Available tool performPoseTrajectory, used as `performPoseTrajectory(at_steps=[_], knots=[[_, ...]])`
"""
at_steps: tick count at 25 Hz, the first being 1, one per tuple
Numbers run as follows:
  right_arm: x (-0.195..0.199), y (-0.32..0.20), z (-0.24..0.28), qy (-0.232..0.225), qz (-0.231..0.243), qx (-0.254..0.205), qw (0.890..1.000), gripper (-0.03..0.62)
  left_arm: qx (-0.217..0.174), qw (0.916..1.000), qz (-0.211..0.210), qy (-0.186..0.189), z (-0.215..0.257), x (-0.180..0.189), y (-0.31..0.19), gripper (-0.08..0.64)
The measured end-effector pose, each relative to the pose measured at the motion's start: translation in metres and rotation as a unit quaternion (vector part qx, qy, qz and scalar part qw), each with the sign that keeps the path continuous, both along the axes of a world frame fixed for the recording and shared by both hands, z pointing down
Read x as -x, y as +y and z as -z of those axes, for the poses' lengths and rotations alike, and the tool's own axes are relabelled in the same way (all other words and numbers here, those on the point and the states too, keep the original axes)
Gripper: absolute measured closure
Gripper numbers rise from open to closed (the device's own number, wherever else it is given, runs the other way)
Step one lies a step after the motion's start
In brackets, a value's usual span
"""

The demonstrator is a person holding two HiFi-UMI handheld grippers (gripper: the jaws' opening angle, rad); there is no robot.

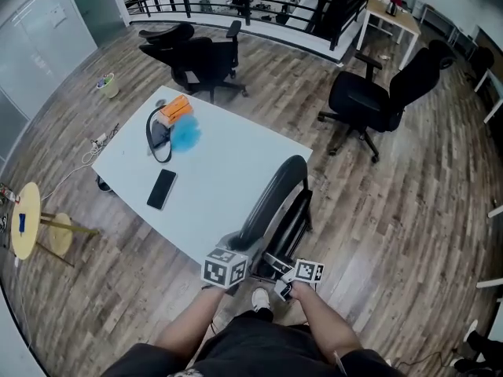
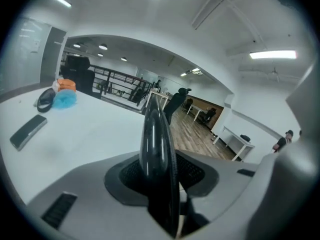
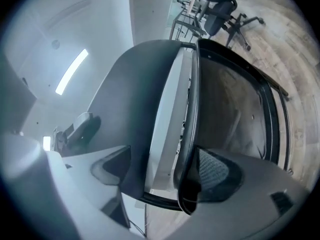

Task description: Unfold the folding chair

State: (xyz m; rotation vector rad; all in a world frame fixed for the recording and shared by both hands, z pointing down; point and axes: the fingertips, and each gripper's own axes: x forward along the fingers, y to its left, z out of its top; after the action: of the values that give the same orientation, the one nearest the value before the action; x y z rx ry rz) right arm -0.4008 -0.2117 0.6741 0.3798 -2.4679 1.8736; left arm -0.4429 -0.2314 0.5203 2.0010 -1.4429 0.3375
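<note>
No text, label or number is legible anywhere.

Bright, even ceiling light. A strip lamp [image 2: 272, 54] glares at two o'clock in the left gripper view, and the glossy chair [image 2: 157, 144] carries pale streaks. Edges bow and darken (fisheye lenses); the right gripper view is hazier.
</note>
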Motion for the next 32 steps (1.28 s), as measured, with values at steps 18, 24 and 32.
performPoseTrajectory(at_steps=[18, 24, 32], knots=[[-0.290, 0.030, 0.201, 0.217, -0.184, -0.475, 0.833, 0.232, -0.222, 0.9741, 0.031, -0.031, 0.101, -0.156, 0.078, 0.373], [-0.415, 0.114, 0.236, 0.330, -0.245, -0.519, 0.750, 0.573, -0.214, 0.9763, 0.027, -0.022, 0.092, -0.277, 0.137, 0.535], [-0.496, 0.203, 0.253, 0.367, -0.277, -0.524, 0.717, 0.578, -0.242, 0.9703, -0.012, -0.001, 0.103, -0.373, 0.210, 0.555]])
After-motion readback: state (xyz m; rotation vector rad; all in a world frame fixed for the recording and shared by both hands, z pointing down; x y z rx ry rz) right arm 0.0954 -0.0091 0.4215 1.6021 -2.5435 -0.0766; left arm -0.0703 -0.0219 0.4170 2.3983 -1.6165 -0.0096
